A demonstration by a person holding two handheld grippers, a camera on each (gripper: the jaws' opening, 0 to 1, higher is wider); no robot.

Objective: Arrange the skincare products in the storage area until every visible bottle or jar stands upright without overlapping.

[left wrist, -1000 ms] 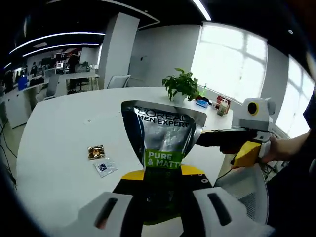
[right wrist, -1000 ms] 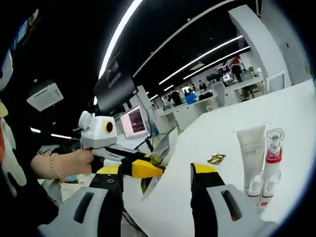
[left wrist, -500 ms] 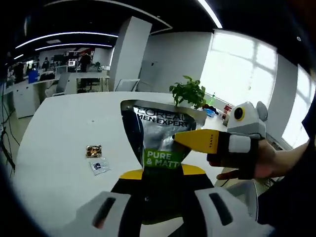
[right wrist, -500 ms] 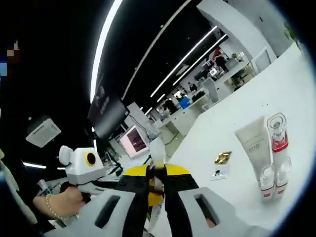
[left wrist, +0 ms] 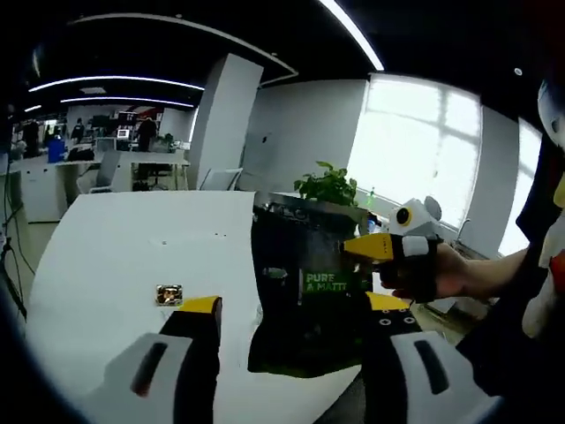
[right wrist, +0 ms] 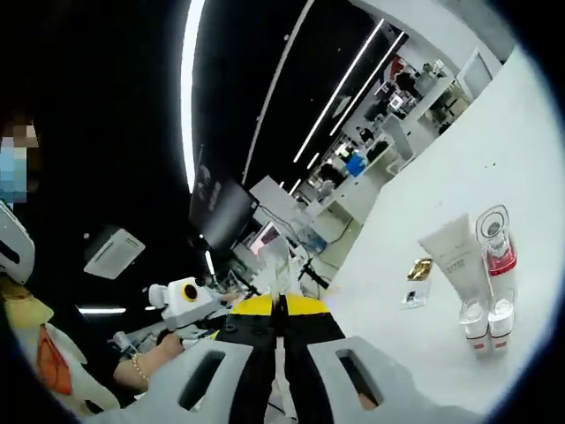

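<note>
Pouch [left wrist: 305,300] hangs clamped in right gripper [left wrist: 371,248] jaws.

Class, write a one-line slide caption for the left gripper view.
Open left hand-held gripper beside a dark pouch gripped by the right hand-held gripper above a white table.

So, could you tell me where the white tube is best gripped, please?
Probably across its flat upper body, coming down from above. The tube stands upright, the pump bottle crowds its right side in the right gripper view, and small bottles stand by its base.
</note>
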